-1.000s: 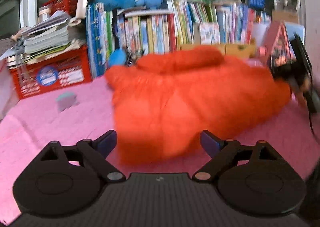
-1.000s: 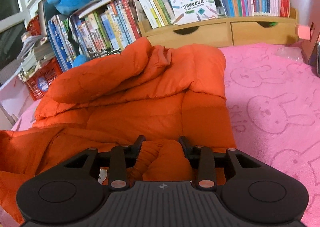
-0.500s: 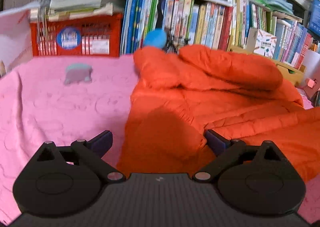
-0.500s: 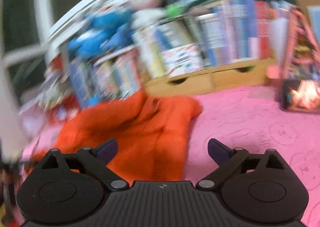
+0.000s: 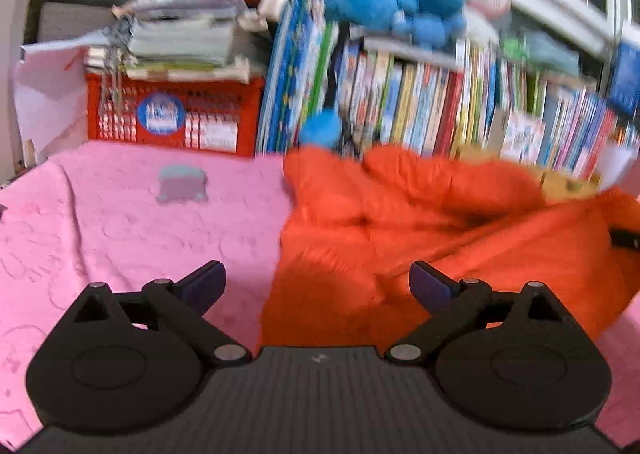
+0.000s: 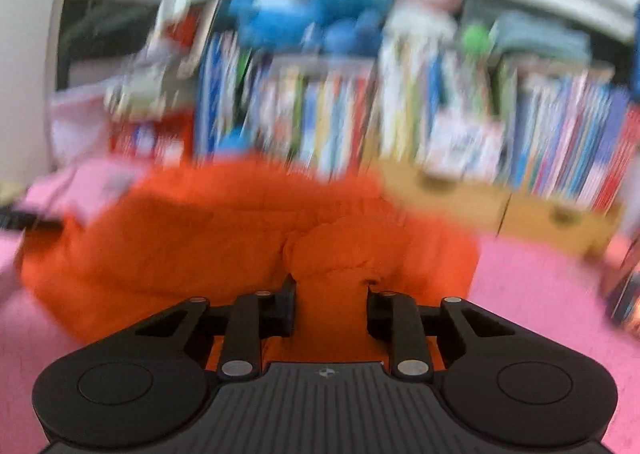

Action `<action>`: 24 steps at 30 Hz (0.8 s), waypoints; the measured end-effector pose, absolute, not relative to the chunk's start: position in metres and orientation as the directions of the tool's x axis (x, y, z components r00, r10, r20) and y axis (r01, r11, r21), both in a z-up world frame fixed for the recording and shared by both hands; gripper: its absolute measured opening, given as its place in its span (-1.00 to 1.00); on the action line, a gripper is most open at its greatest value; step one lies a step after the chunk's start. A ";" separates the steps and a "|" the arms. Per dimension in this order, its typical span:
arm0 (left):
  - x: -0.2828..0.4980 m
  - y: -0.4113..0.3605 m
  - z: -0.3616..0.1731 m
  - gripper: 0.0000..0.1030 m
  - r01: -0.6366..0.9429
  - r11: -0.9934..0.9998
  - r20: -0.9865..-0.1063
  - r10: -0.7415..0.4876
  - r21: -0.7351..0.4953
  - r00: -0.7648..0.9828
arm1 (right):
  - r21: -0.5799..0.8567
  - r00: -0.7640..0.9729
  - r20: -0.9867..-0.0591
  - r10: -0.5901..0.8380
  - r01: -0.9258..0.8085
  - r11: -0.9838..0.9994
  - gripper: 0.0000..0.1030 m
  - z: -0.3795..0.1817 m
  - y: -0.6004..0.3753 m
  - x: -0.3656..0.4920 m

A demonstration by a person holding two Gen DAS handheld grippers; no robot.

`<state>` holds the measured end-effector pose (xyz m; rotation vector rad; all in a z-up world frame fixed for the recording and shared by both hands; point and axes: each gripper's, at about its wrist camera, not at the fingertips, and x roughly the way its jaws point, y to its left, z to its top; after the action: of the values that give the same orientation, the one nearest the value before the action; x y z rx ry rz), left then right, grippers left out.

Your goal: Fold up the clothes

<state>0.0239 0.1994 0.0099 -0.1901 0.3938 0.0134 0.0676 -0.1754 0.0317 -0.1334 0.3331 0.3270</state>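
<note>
My left tongs (image 5: pixel 318 280) are spread wide and grip nothing. The orange puffy jacket (image 5: pixel 420 230) lies ahead of them and off to their right, its near edge reaching in between the two tips without either one touching it, as far as I can see. It rests crumpled on the pink blanket (image 5: pixel 120 221) that covers the surface. Ahead and to the left of these tongs a small grey object (image 5: pixel 182 183) sits on the blanket, well apart from the jacket. Beyond it stands a red crate (image 5: pixel 176 121) with stacked papers on top, and a row of books (image 5: pixel 440 109) runs along the back, with blue plush toys (image 5: pixel 384 1) on top.

My right tongs (image 6: pixel 331 304) are clenched on a bunched fold of the jacket (image 6: pixel 200 230), the fabric pinched between both tips and bulging up just ahead of them. The rest of the jacket spreads ahead and to the left of these tongs. Pink blanket (image 6: pixel 540 286) shows to their right, and a wooden drawer unit (image 6: pixel 500 205) stands ahead on the right under the books. This view is heavily blurred, so finer detail is lost.
</note>
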 end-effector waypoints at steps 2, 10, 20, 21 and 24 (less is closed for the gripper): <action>0.018 0.204 0.018 0.96 -0.032 0.975 -0.335 -0.045 -0.220 0.941 | -0.071 0.924 -0.277 0.263 -0.292 0.954 -0.47 0.042 -0.179 0.073; 0.038 0.201 0.013 1.00 0.021 0.971 -0.363 -0.110 -0.240 0.925 | -0.076 0.887 -0.440 0.141 -0.193 0.978 -0.41 -0.009 -0.189 0.133; 0.076 0.193 -0.016 1.00 0.016 0.964 -0.484 -0.147 -0.265 0.863 | -0.095 0.844 -0.525 0.112 -0.189 0.977 -0.29 -0.041 -0.186 0.137; 0.078 0.191 -0.020 1.00 0.012 0.967 -0.491 -0.140 -0.254 0.860 | -0.096 0.841 -0.529 0.111 -0.190 0.977 -0.28 -0.042 -0.186 0.137; 0.086 0.188 -0.027 1.00 -0.001 0.972 -0.534 -0.128 -0.235 0.836 | -0.100 0.833 -0.542 0.109 -0.193 0.976 -0.23 -0.043 -0.185 0.137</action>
<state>0.0857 0.1878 -0.0271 -0.2307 0.5784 -0.0678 0.1374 -0.1849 -0.0430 -0.1534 0.5644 0.1608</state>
